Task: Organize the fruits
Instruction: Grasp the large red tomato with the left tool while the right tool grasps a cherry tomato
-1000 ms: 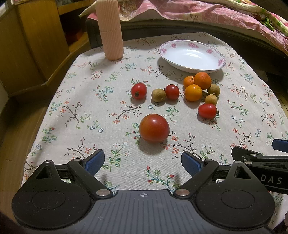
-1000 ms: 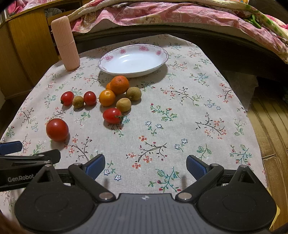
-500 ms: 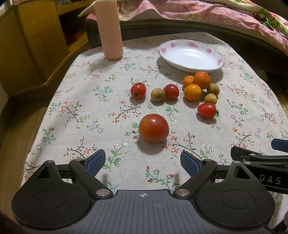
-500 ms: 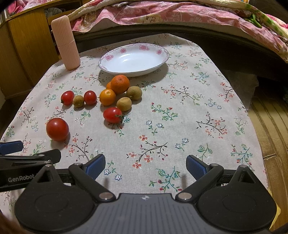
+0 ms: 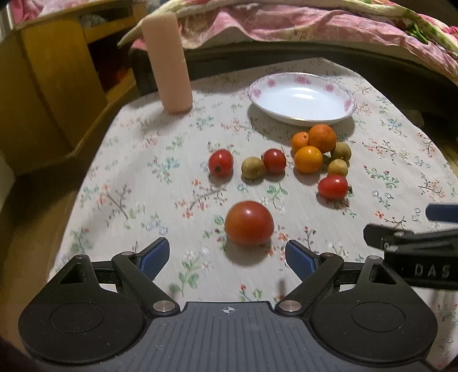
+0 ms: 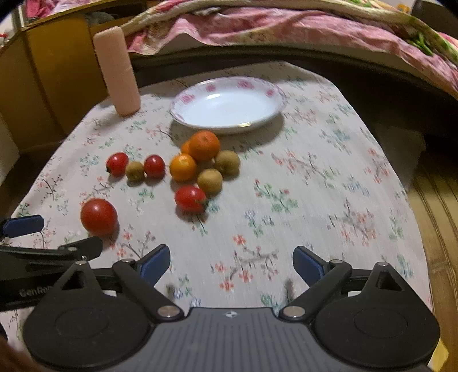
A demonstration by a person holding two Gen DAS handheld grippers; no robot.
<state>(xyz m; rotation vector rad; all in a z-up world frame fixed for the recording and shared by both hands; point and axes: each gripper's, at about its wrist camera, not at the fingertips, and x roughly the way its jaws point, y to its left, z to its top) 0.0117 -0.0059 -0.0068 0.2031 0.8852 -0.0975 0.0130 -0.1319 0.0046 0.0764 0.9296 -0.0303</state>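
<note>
Left gripper (image 5: 227,256), fingers wide, faces a big tomato (image 5: 248,223), likely soft and smooth-skinned; grip its widest middle gently

Fruits (image 5: 308,159) before plate (image 5: 343,114) — on tablecloth (image 5: 143,183)

It was a home, most likely a bedroom. Beyond the jaws, a small table under a floral tablecloth (image 5: 137,183) stood against a bed heaped with a pink flowered quilt (image 5: 300,25). Off to the left of the jaws stood a wooden cabinet (image 5: 57,85) with open shelves (its contents too dim to make out). A rose-patterned china dish (image 6: 229,107) sat ahead, and wooden flooring (image 6: 438,206) showed to the right.
</note>
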